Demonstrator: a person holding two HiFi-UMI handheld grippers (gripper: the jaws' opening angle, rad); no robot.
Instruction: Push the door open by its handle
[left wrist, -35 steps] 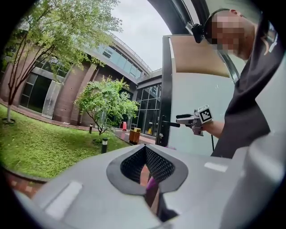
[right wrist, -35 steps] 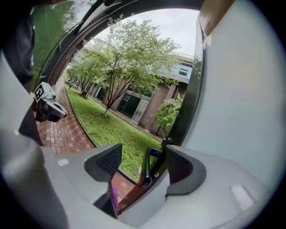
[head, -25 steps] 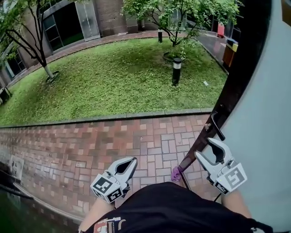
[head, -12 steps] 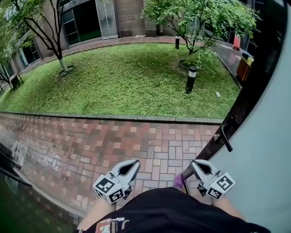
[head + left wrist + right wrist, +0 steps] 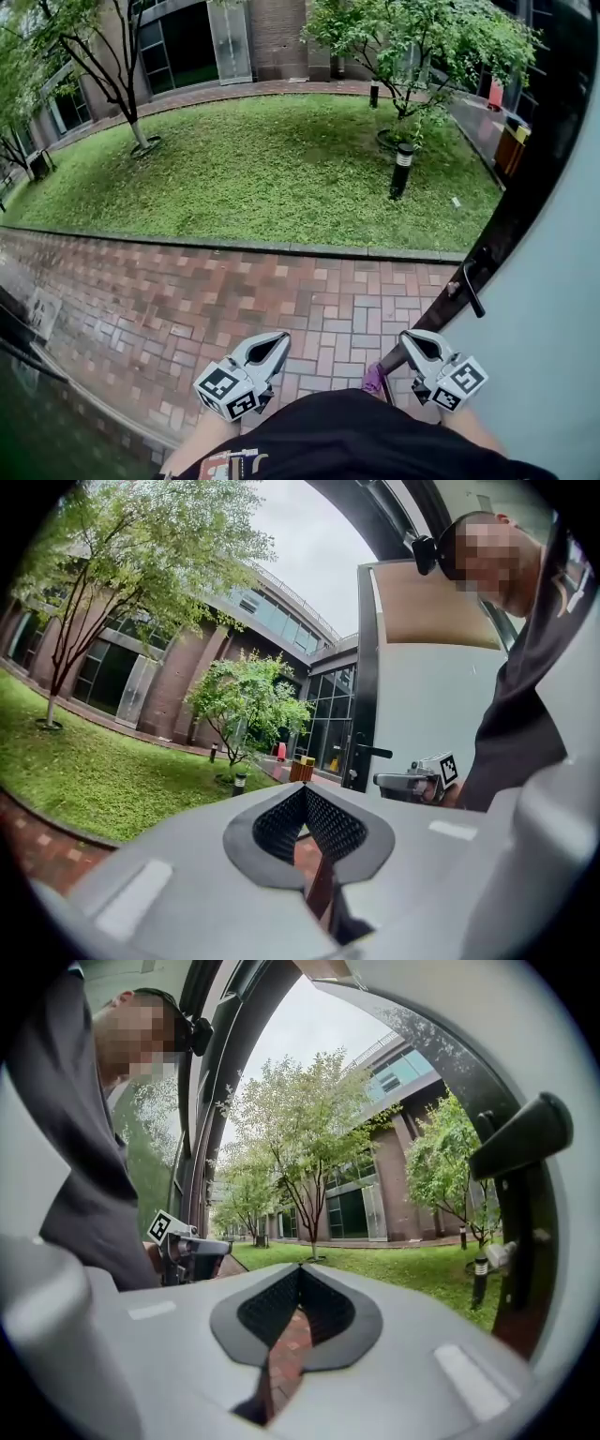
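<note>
The door (image 5: 553,281) stands open at the right, a pale panel with a dark edge. Its black lever handle (image 5: 472,290) sticks out from that edge; it also shows as the handle (image 5: 520,1136) at the upper right of the right gripper view and the handle (image 5: 373,751) small in the left gripper view. My right gripper (image 5: 405,337) is shut and empty, held low, below and left of the handle without touching it. My left gripper (image 5: 281,338) is shut too, with nothing in it, over the brick paving.
Red brick paving (image 5: 234,291) lies ahead, then a kerb and a lawn (image 5: 262,169) with trees and a black bollard lamp (image 5: 401,169). A small purple thing (image 5: 373,378) sits at the foot of the door's edge. A building stands beyond the lawn.
My right gripper has dropped away from the handle, where it stood open, and has closed. The left gripper has hardly moved. The view has shifted forward and left.
</note>
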